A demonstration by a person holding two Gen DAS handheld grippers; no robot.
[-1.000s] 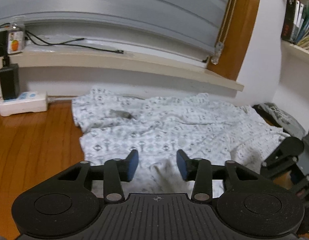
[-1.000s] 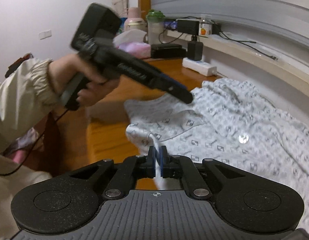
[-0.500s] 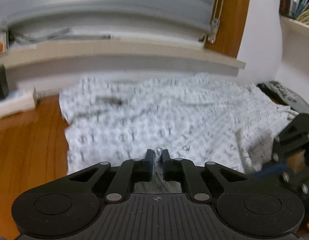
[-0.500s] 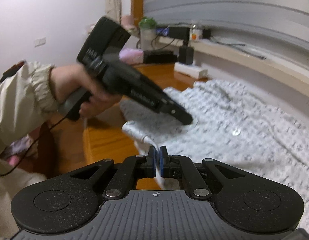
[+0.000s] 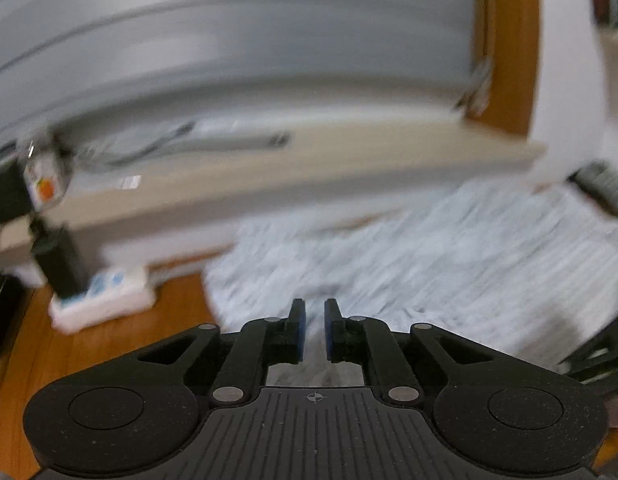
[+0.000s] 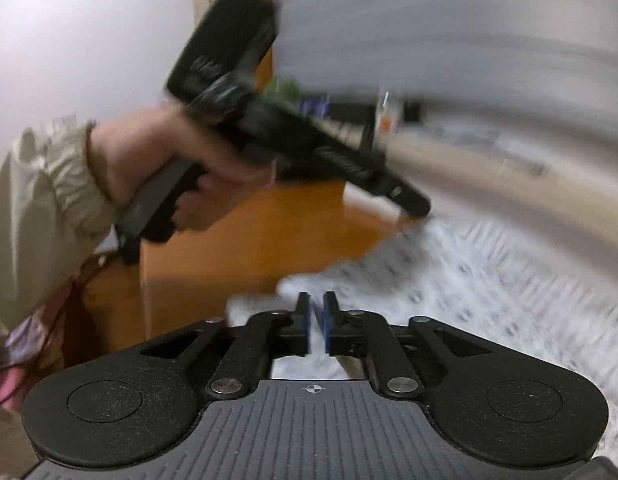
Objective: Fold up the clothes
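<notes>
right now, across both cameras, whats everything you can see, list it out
garment: one, white with a small grey pattern, spread on the wooden surface, near edge pinched in both grippers
wooden surface: one, orange-brown, under the garment
power strip: one, white, on the wood left of the garment, a black plug in it
ledge: one, beige, along the back wall, blurred small items on it
blind: one, grey, above the ledge
sleeve: one, cream, at the left wrist
hand: one, holding the left gripper's handle
left gripper: black, blue pads, jaws nearly shut on cloth
right gripper: black, blue pads, jaws nearly shut on cloth
</notes>
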